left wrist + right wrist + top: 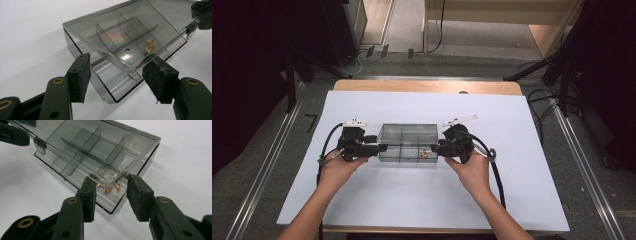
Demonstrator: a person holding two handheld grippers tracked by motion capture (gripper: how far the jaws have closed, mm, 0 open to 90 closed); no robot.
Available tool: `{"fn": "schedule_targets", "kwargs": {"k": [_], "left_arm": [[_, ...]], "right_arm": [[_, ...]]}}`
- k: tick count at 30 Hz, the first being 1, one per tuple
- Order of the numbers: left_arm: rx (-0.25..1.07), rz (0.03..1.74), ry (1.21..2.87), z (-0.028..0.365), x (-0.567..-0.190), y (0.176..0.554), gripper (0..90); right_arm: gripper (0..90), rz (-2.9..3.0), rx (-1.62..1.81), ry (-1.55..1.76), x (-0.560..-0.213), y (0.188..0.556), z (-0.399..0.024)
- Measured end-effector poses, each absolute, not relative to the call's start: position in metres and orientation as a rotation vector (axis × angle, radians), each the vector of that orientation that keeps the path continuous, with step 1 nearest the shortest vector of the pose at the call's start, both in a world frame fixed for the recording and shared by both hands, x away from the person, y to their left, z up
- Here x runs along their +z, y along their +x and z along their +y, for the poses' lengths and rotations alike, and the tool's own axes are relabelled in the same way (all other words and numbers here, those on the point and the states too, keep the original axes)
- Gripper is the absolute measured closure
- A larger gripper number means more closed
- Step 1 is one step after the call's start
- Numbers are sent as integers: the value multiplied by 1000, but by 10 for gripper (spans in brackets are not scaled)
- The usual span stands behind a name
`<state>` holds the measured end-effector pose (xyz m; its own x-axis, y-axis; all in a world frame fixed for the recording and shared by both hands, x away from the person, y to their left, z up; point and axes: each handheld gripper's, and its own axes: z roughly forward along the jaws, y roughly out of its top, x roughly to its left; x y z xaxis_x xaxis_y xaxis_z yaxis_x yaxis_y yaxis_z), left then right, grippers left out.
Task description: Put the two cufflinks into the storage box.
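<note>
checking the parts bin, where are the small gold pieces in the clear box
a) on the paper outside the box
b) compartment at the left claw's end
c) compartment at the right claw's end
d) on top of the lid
c: the gold pieces lie inside the clear box, in the compartment just past the right claw, under the raised lid.

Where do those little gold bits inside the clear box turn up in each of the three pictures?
High view: the gold bits lie in the clear box's near-right compartment.
Left gripper view: gold bits right of centre, seen through the lid.
Right gripper view: gold bits at centre, just above the jaws.
Shared landmark: the box's inner dividers.
</note>
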<state>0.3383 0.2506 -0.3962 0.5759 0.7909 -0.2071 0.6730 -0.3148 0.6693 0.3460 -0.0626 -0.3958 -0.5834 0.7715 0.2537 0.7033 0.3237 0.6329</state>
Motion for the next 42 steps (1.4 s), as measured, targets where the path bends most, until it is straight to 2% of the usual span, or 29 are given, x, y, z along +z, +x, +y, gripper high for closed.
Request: {"fn": "schedule_targets", "kwargs": {"k": [42], "left_arm": [[222,1123,2145,248,-424,331,410]], "right_arm": [[588,2533,1029,1355,-423,342,-56]]}}
